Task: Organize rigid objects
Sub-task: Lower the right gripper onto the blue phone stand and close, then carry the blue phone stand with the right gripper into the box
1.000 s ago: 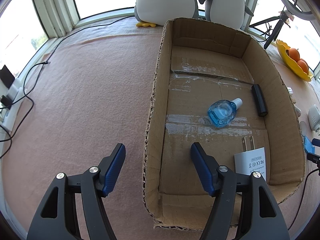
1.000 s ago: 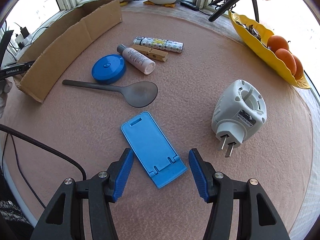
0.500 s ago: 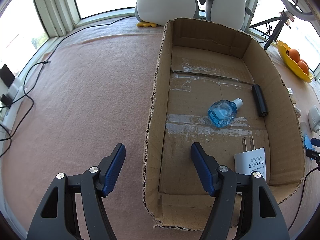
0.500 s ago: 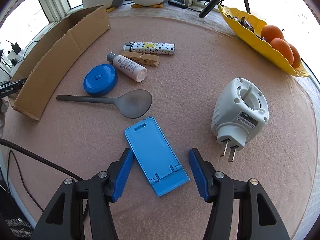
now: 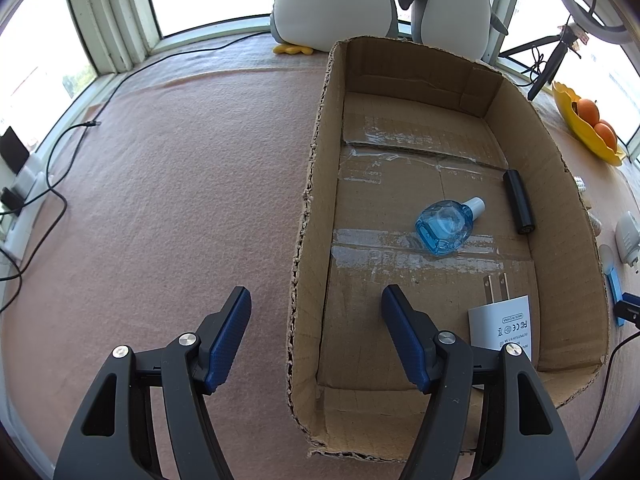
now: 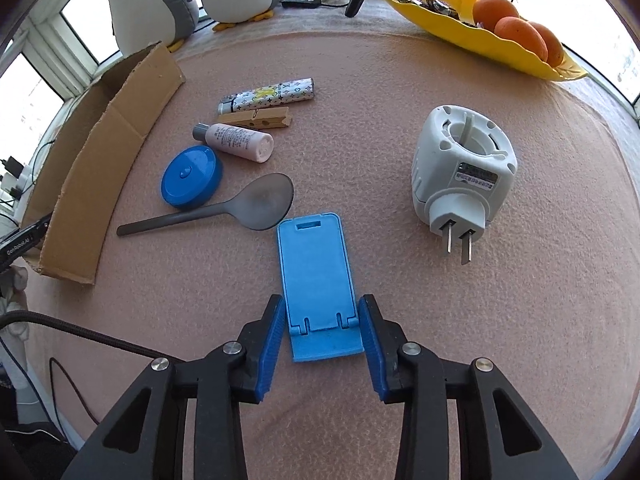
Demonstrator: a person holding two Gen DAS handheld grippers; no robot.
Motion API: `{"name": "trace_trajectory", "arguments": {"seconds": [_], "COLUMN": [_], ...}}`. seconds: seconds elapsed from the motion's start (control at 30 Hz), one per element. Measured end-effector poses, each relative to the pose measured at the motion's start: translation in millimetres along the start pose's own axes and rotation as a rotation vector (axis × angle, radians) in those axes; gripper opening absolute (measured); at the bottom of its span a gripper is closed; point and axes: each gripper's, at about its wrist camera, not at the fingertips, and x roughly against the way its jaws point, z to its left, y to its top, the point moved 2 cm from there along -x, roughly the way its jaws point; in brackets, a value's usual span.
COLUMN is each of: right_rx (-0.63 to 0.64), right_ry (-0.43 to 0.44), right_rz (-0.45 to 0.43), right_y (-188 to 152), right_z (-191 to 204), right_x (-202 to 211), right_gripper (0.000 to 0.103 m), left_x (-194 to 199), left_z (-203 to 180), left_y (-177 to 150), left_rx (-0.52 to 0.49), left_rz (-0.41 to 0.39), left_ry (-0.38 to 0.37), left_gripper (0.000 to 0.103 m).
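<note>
On the pink felt tabletop (image 6: 360, 120), the right gripper (image 6: 322, 334) is pointing steeply down with the near end of a flat blue phone stand (image 6: 316, 276) lying between its blue pads; its jaws are closing on the stand, and the pads are sitting just beside its long edges, though contact is not clear. Only this right wrist view is showing the loose items waiting beyond the stand: a dark spoon (image 6: 224, 210) lying just to its far left, a round blue lid (image 6: 191, 181), a small pink bottle (image 6: 236, 142), a wooden clothespin (image 6: 256, 119) and a patterned tube (image 6: 268, 96). To the right, a white plug-in device (image 6: 464, 176) is lying well apart from the stand, prongs toward the camera. A yellow dish (image 6: 460, 24) with oranges is sitting at the far right edge.

The left wrist view alone is looking into the cardboard box (image 5: 316, 200). Inside are lying a clear blue bottle (image 5: 446, 226), a black cylinder (image 5: 519, 202) and a white charger (image 5: 502, 326) at the near right. The left gripper (image 5: 316, 328) is hovering with its jaws spread wide and nothing gripped, straddling the box's left wall. Two plush penguins (image 5: 332, 0) are standing behind the box.
</note>
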Motion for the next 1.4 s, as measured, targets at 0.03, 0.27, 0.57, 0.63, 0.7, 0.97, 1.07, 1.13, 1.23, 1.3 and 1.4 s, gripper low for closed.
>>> {"name": "trace_trajectory", "arguments": {"seconds": [0.03, 0.27, 0.57, 0.63, 0.7, 0.97, 1.07, 1.13, 1.23, 1.3, 1.4], "right_rx": [0.007, 0.106, 0.14, 0.129, 0.123, 0.07, 0.055, 0.05, 0.064, 0.082, 0.113], "right_ry": [-0.008, -0.042, -0.051, -0.044, -0.042, -0.038, -0.032, -0.025, -0.011, -0.004, 0.018], "right_rz": [-0.003, 0.005, 0.005, 0.005, 0.001, -0.049, -0.08, -0.102, -0.139, -0.167, -0.197], "right_y": [-0.8, 4.5, 6.9, 6.4, 6.0, -8.3, -10.3, -6.3, 3.7, 12.6, 29.7], "right_z": [1.0, 18.7, 19.1, 14.6, 13.8, 13.4, 13.9, 15.3, 23.3, 33.1, 54.0], "right_x": [-0.1, -5.8, -16.3, -18.9, -19.9, 2.4, 16.7, 24.3, 37.1, 45.8, 54.0], "right_gripper": [0.034, 0.037, 0.034, 0.033, 0.033, 0.033, 0.033, 0.033, 0.033, 0.033, 0.033], "left_x": [-0.2, 0.0, -0.7, -0.7, -0.8, -1.0, -1.1, -1.0, -1.1, -1.1, -1.1], "left_z": [-0.7, -1.5, -3.1, -3.0, -3.1, -2.8, -3.0, -2.7, -2.7, -2.8, -2.9], "left_y": [0.1, 0.2, 0.5, 0.5, 0.5, 0.5, 0.6, 0.5, 0.3, 0.4, 0.4], "left_rx": [0.0, -0.001, 0.002, 0.003, 0.004, 0.003, 0.004, 0.003, 0.002, 0.002, 0.003], "left_rz": [0.0, 0.0, -0.001, -0.001, -0.001, -0.001, -0.001, -0.001, -0.001, -0.002, -0.002], "left_ry": [0.0, 0.0, -0.002, -0.003, -0.004, -0.004, -0.004, -0.004, -0.005, -0.006, -0.006], "left_gripper": [0.069, 0.069, 0.069, 0.069, 0.069, 0.069, 0.07, 0.07, 0.07, 0.07, 0.07]}}
